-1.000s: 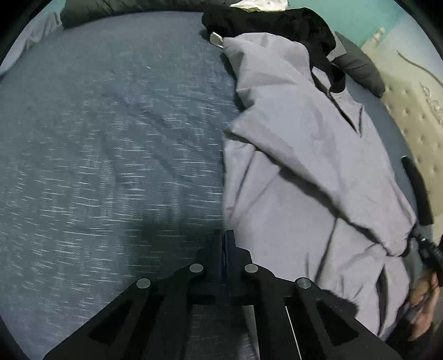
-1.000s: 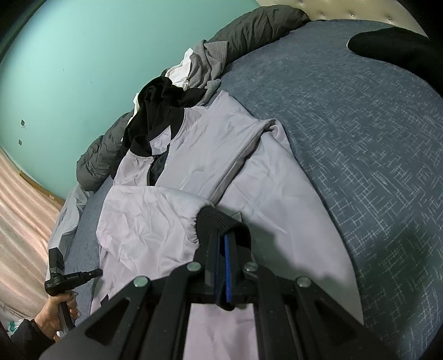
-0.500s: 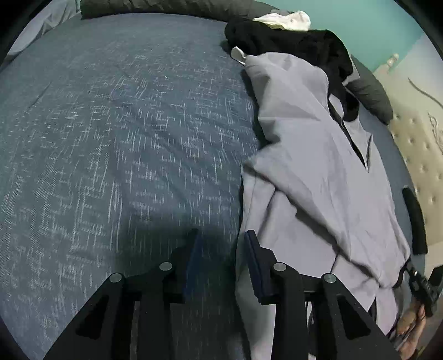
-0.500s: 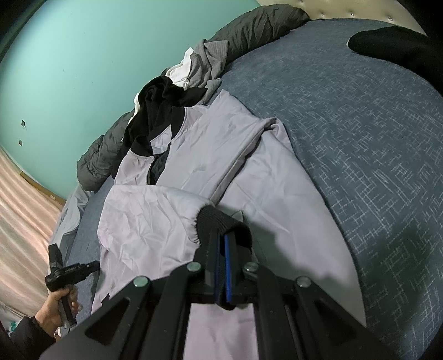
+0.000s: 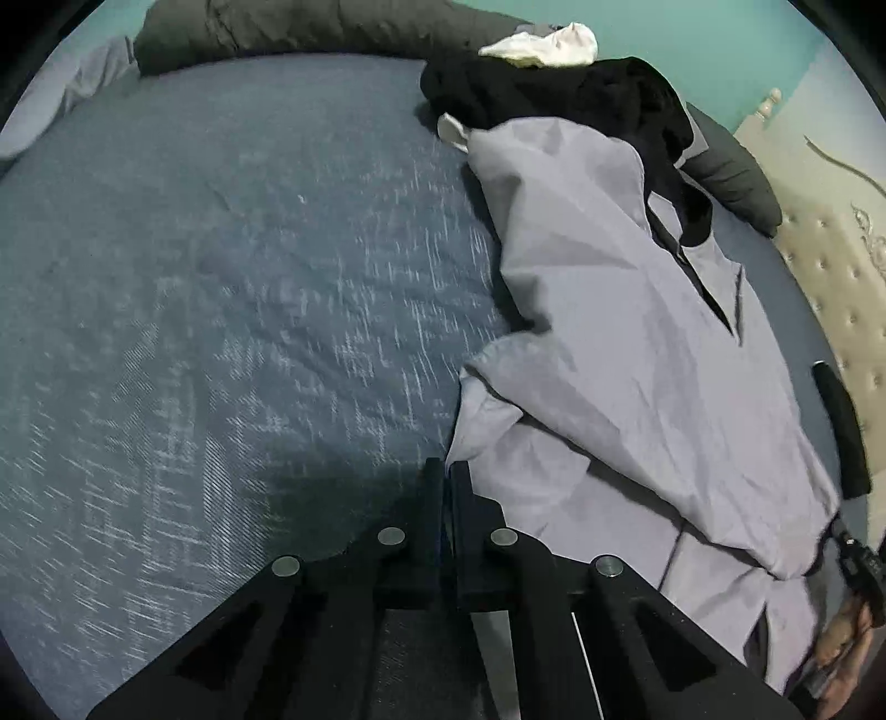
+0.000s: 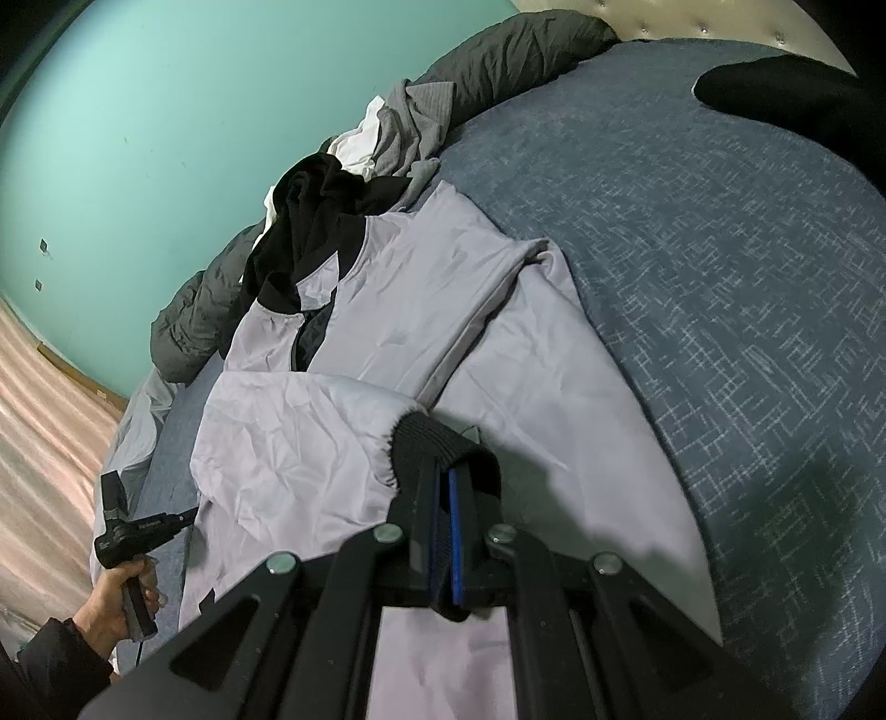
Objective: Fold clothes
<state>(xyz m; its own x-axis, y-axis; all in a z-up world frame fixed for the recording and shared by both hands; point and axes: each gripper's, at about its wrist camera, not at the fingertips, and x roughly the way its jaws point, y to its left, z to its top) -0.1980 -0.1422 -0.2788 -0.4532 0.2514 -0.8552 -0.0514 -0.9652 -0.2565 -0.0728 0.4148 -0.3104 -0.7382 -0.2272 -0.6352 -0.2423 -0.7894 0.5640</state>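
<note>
A pale grey jacket [image 5: 637,354] with a black collar and black ribbed cuffs lies on the blue-grey bed [image 5: 221,277]. One sleeve is folded across its front. My left gripper [image 5: 447,471] is shut at the jacket's side edge, with the thin fabric pinched between the tips. In the right wrist view the left gripper [image 6: 188,515] touches that same edge, held by a hand [image 6: 119,598]. My right gripper [image 6: 448,476] is shut on the black cuff [image 6: 426,443] of the other sleeve [image 6: 288,443], lifted a little over the jacket [image 6: 421,310]. The hand [image 5: 841,653] holding it shows at the left wrist view's right edge.
A heap of black, white and grey clothes [image 6: 354,177] lies beyond the collar. A rolled dark grey duvet [image 5: 310,27] runs along the bed's far side by the teal wall [image 6: 166,111]. A beige tufted headboard [image 5: 830,266] and another black garment [image 6: 786,94] border the bed.
The left gripper opened beside the jacket's edge and has shut again on it, shifting slightly along the bed. The right gripper and the cuff have not moved.
</note>
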